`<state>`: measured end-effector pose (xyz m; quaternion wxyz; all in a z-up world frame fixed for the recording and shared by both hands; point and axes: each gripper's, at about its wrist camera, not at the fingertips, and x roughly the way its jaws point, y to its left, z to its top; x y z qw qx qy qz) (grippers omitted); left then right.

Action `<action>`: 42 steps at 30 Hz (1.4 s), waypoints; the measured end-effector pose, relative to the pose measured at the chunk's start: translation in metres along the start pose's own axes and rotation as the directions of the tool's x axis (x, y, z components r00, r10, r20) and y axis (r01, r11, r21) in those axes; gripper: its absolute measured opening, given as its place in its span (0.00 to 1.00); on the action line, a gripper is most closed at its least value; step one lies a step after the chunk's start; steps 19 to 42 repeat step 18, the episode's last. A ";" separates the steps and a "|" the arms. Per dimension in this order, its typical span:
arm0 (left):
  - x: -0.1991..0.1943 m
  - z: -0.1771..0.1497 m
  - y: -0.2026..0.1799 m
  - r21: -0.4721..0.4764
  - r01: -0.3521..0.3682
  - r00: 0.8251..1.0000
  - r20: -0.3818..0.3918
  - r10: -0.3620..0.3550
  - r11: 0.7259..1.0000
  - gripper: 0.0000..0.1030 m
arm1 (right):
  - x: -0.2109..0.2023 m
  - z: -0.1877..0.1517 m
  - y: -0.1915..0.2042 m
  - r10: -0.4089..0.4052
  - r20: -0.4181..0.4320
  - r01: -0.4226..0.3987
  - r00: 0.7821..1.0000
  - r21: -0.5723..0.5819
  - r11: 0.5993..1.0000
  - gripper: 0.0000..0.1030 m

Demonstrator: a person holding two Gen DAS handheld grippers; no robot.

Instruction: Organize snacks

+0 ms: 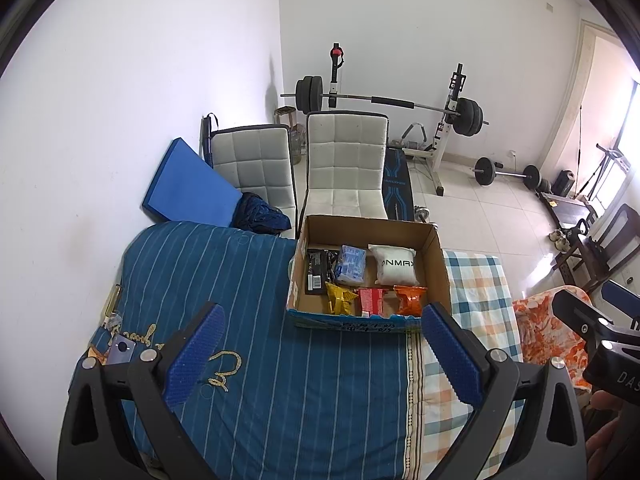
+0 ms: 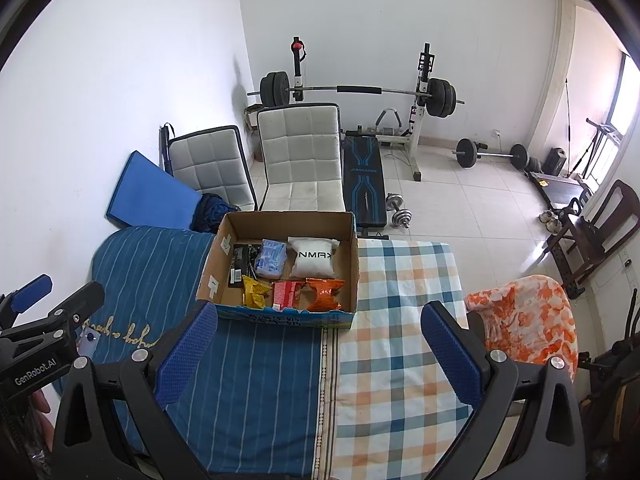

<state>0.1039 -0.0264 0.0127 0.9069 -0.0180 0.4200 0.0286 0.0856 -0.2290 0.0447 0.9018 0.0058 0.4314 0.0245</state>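
My left tongs (image 1: pixel 320 344) and right tongs (image 2: pixel 318 344) both gape wide, pinching nothing, above the bedcover (image 1: pixel 280 360). The snack-filled cardboard box (image 2: pixel 360 264) sits at twelve o'clock.

Bed (image 2: pixel 256 380) under striped and checked covers – cardboard box (image 2: pixel 224 256) of snacks, phone (image 2: pixel 87 340) lying on it

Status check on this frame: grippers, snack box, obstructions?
Left gripper and right gripper open, empty. Six snack packs in cardboard box. Nothing blocking.
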 end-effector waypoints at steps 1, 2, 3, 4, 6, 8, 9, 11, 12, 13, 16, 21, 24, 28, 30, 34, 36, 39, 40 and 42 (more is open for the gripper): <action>0.000 0.000 0.000 0.000 -0.002 1.000 -0.001 0.002 1.000 0.98 | 0.000 0.000 0.001 0.002 -0.001 -0.002 1.000 0.000 1.000 1.00; -0.001 0.000 0.001 -0.002 -0.004 1.000 -0.001 0.004 1.000 0.98 | 0.000 0.000 0.000 0.000 -0.002 0.000 1.000 -0.001 1.000 1.00; 0.000 0.000 0.000 -0.002 -0.004 1.000 -0.001 0.004 1.000 0.98 | 0.000 0.000 0.001 0.000 -0.002 0.000 1.000 -0.002 1.000 1.00; -0.001 0.000 0.000 -0.004 -0.005 1.000 -0.001 0.005 1.000 0.98 | -0.001 0.000 0.001 0.001 -0.002 -0.001 1.000 -0.002 1.000 1.00; 0.000 0.000 0.000 -0.003 -0.005 1.000 -0.002 0.005 1.000 0.98 | 0.000 0.000 0.001 -0.001 -0.001 0.001 1.000 -0.003 1.000 1.00; -0.001 0.001 0.001 -0.003 -0.005 1.000 -0.001 0.005 1.000 0.98 | 0.000 0.000 0.000 -0.001 -0.001 0.001 1.000 -0.004 1.000 1.00; 0.000 0.001 0.000 -0.002 -0.006 1.000 -0.001 0.006 1.000 0.98 | 0.000 0.000 0.000 0.001 0.000 -0.001 1.000 -0.002 1.000 1.00; -0.001 0.000 0.001 -0.004 -0.005 1.000 -0.001 0.005 1.000 0.98 | 0.000 -0.001 0.000 -0.001 0.001 0.001 1.000 -0.005 1.000 1.00; -0.001 0.000 0.001 -0.003 -0.005 1.000 -0.001 0.005 1.000 0.98 | 0.000 0.000 0.000 0.000 0.000 0.000 1.000 -0.002 1.000 1.00; -0.001 0.000 0.001 -0.004 -0.006 1.000 -0.002 0.006 1.000 0.98 | 0.000 0.000 0.000 0.002 -0.001 -0.002 1.000 -0.001 1.000 1.00; -0.001 0.000 0.001 -0.006 -0.004 1.000 0.006 0.004 1.000 0.98 | -0.001 -0.001 0.000 0.006 -0.004 -0.006 1.000 -0.007 1.000 1.00; 0.000 0.001 0.001 -0.006 0.001 1.000 0.006 -0.001 1.000 0.98 | -0.001 -0.002 0.001 0.008 -0.007 -0.008 1.000 -0.011 1.000 1.00; 0.000 0.001 0.001 -0.006 0.001 1.000 0.006 -0.001 1.000 0.98 | -0.001 -0.002 0.001 0.008 -0.007 -0.008 1.000 -0.011 1.000 1.00; 0.000 0.001 0.001 -0.006 0.001 1.000 0.006 -0.001 1.000 0.98 | -0.001 -0.002 0.001 0.008 -0.007 -0.008 1.000 -0.011 1.000 1.00; 0.000 0.001 0.001 -0.006 0.001 1.000 0.006 -0.001 1.000 0.98 | -0.001 -0.002 0.001 0.008 -0.007 -0.008 1.000 -0.011 1.000 1.00; 0.000 0.001 0.001 -0.006 0.001 1.000 0.006 -0.001 1.000 0.98 | -0.001 -0.002 0.001 0.008 -0.007 -0.008 1.000 -0.011 1.000 1.00; 0.000 0.001 0.001 -0.006 0.001 1.000 0.006 -0.001 1.000 0.98 | -0.001 -0.002 0.001 0.008 -0.007 -0.008 1.000 -0.011 1.000 1.00; 0.000 0.001 0.001 -0.006 0.001 1.000 0.006 -0.001 1.000 0.98 | -0.001 -0.002 0.001 0.008 -0.007 -0.008 1.000 -0.011 1.000 1.00; 0.000 0.001 0.001 -0.006 0.001 1.000 0.006 -0.001 1.000 0.98 | -0.001 -0.002 0.001 0.008 -0.007 -0.008 1.000 -0.011 1.000 1.00; 0.000 0.001 0.001 -0.006 0.001 1.000 0.006 -0.001 1.000 0.98 | -0.001 -0.002 0.001 0.008 -0.007 -0.008 1.000 -0.011 1.000 1.00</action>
